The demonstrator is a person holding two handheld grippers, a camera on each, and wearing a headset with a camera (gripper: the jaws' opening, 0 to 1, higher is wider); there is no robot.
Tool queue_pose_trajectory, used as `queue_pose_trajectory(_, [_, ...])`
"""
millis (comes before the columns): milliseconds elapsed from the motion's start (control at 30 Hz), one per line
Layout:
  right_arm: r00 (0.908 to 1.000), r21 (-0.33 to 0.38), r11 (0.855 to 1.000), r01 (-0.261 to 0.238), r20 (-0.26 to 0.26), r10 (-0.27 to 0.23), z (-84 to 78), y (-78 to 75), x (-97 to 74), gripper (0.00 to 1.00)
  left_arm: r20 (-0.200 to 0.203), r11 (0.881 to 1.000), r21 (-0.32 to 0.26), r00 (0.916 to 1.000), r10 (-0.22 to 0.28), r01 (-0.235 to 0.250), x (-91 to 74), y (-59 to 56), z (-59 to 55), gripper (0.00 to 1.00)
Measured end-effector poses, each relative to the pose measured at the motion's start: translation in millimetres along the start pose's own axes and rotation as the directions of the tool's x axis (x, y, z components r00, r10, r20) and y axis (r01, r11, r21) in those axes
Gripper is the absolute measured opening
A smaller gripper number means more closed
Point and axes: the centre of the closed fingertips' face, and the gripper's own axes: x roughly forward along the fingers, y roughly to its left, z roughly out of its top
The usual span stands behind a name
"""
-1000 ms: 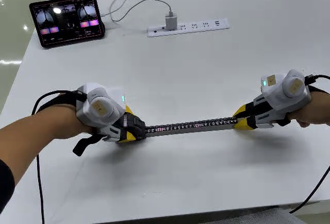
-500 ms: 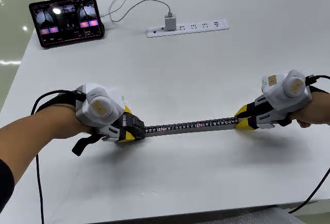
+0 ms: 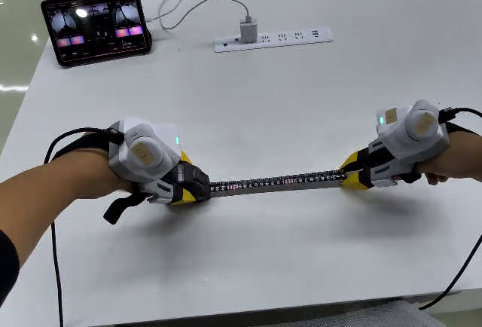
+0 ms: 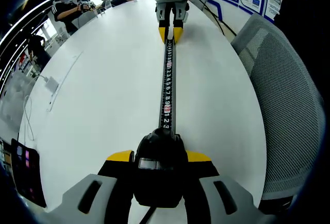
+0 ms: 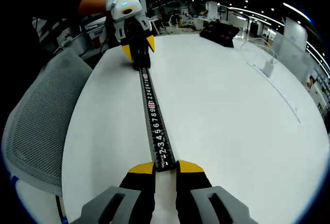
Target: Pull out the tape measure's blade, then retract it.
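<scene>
The blade (image 3: 275, 183) is kept extended mid-frame, unchanged: case (image 4: 159, 170) clenched by left gripper (image 3: 188, 187), tip by right gripper (image 3: 350, 178); retraction awaits.

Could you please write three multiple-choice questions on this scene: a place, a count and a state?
1. The tablet is: A at the far left of the table; B in a drawer; C on a shelf.
2. The power strip carries: A nothing; B one charger; C three chargers.
3. The blade is: A fully retracted; B stretched from left gripper to right gripper; C lying loose.
Answers: A, it stands by the far-left edge; B, one white block; B, left holds the case, right pinches the tip.
</scene>
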Motion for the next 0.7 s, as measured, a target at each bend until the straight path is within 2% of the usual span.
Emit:
queue_pose_trajectory(67, [0.9999, -0.022, 1.000, 0.001, -0.012, -0.001, -0.1, 0.4, 0.4, 0.11, 0.002, 1.000, -0.004, 1.0000, -0.001, 0.001, 0.0, 0.0, 0.3, 0.32])
queue_pose_trajectory(100, [0.9998, -0.010, 1.000, 0.017, -0.007, -0.017, 2.8, -1.3, 1.8, 0.11, 0.008, 1.000, -0.014, 1.0000, -0.003, 0.003, -0.3, 0.3, 0.9, 0.32])
queue_pose_trajectory(200, [0.9993, -0.042, 0.999, 0.013, -0.035, -0.014, 1.1, -0.3, 1.4, 0.11, 0.030, 0.999, -0.051, 0.9995, -0.014, 0.015, -0.7, 2.6, 2.5, 0.32])
queue_pose_trajectory(433, [0.9982, -0.065, 0.998, 0.006, -0.060, -0.010, -0.2, -0.7, 1.3, 0.11, 0.012, 0.998, -0.060, 0.9993, -0.036, 0.037, 0.6, 1.1, 2.3, 0.33])
queue_pose_trajectory(500, [0.9979, -0.060, 0.998, 0.000, -0.064, -0.004, 0.3, -1.2, 1.6, 0.11, 0.013, 0.996, -0.084, 0.9996, -0.026, 0.027, 2.7, 1.8, 2.0, 0.34])
queue_pose_trajectory(567, [0.9976, -0.032, 0.999, -0.003, -0.069, 0.001, 0.6, -1.4, 1.8, 0.11, 0.013, 0.997, -0.079, 0.9997, -0.019, 0.020, 3.9, 1.6, 1.6, 0.35])
queue_pose_trajectory(700, [0.9945, -0.054, 0.998, -0.012, -0.105, 0.006, 0.6, -0.8, 2.9, 0.11, 0.004, 0.997, -0.071, 0.9998, -0.017, 0.018, 4.6, 1.5, 0.9, 0.35])
